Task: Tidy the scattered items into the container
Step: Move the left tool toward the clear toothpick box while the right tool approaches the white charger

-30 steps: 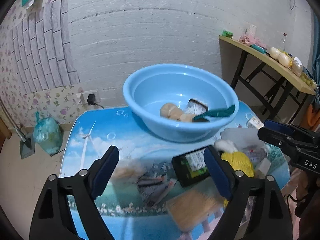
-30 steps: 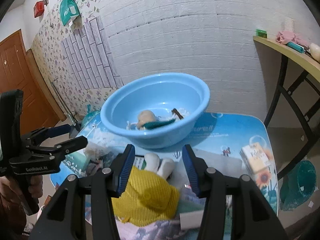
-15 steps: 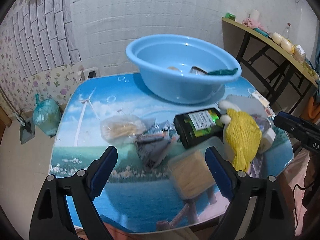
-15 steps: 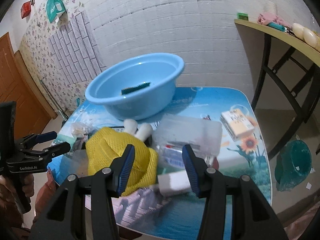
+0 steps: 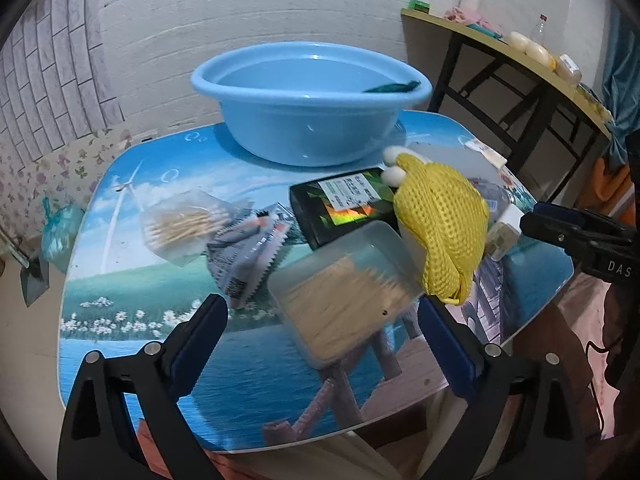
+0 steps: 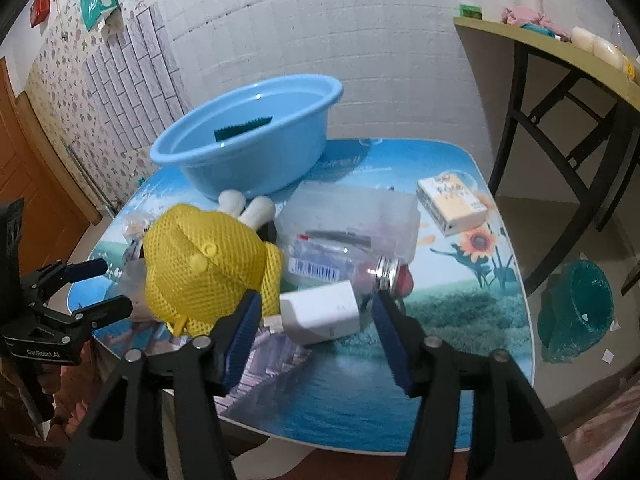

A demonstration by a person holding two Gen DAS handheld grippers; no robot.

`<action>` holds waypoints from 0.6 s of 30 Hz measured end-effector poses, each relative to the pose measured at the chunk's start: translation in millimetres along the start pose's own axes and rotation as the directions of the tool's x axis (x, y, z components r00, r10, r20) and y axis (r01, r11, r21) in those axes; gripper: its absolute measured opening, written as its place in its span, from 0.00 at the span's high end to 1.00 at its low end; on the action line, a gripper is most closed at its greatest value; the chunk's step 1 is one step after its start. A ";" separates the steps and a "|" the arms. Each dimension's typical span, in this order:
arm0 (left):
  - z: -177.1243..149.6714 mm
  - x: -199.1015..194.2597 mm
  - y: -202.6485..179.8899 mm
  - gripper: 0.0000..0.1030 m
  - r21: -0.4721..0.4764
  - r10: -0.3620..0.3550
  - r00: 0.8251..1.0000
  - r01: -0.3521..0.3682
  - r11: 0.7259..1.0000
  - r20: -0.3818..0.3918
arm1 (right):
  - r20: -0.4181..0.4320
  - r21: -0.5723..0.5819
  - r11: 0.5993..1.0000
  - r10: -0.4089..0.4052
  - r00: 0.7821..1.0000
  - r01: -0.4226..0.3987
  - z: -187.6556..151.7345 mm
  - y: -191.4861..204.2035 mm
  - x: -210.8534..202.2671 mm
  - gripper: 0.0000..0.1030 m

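Clutter lay on the table ahead of both gaping, empty hand-held grippers: left hand-held gripper before a clear toothpick box, right hand-held gripper before a white charger. Blue basin sat beyond.

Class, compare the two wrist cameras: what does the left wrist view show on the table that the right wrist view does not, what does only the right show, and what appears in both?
Only the left wrist view clearly shows the clear box of wooden sticks, the bag of cotton swabs, the grey snack packet and the black bottle.

Only the right wrist view clearly shows the white charger block, the small carton and the metal-capped clear bottle.

Both show the blue basin and the yellow mesh item; both grippers are open.
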State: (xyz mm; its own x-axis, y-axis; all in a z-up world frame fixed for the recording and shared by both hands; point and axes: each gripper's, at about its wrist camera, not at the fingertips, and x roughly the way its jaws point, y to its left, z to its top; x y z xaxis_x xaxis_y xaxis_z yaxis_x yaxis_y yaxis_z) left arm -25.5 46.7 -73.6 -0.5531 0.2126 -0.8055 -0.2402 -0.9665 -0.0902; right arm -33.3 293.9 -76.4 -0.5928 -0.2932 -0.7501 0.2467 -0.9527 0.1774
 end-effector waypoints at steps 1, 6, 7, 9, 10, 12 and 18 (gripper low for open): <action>-0.3 1.4 -1.1 0.06 0.004 -0.001 1.000 0.001 1.000 -0.003 | -0.005 -0.005 1.000 -0.002 1.000 0.002 -1.5 -0.2 1.4 0.40; -2.6 9.1 -5.7 0.06 0.045 0.011 1.000 -0.011 0.999 -0.013 | -0.019 -0.025 1.000 -0.013 1.000 0.012 -4.5 1.7 8.8 0.34; -2.5 11.0 -6.4 0.06 0.056 0.019 1.000 -0.018 0.998 -0.014 | -0.021 -0.023 1.000 -0.013 1.000 0.012 -4.2 1.6 10.2 0.34; -2.2 13.7 -6.7 0.06 0.066 0.024 1.000 -0.023 0.998 -0.008 | -0.022 -0.022 1.000 -0.010 1.000 0.009 -4.1 0.8 11.8 0.34; -2.3 15.0 -6.4 0.06 0.069 0.023 1.000 -0.022 0.997 -0.006 | -0.022 -0.023 1.000 -0.004 1.000 0.003 -4.0 0.6 12.3 0.34; -2.3 19.2 -7.8 0.06 0.083 0.014 1.000 -0.013 0.996 -0.012 | -0.021 -0.025 1.000 0.008 1.000 -0.009 -4.2 0.8 12.4 0.34; 0.6 28.0 -8.2 0.06 0.096 -0.008 1.000 0.009 0.995 -0.020 | -0.036 -0.026 1.000 0.009 0.999 -0.010 -3.1 0.2 19.6 0.34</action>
State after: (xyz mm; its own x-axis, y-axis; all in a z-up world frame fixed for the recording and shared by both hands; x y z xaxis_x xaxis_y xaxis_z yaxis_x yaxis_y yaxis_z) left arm -39.5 60.7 -95.0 -0.5350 0.2170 -0.8165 -0.3207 -0.9463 -0.0414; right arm -42.5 288.1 -93.0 -0.5624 -0.2991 -0.7709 0.2727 -0.9472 0.1685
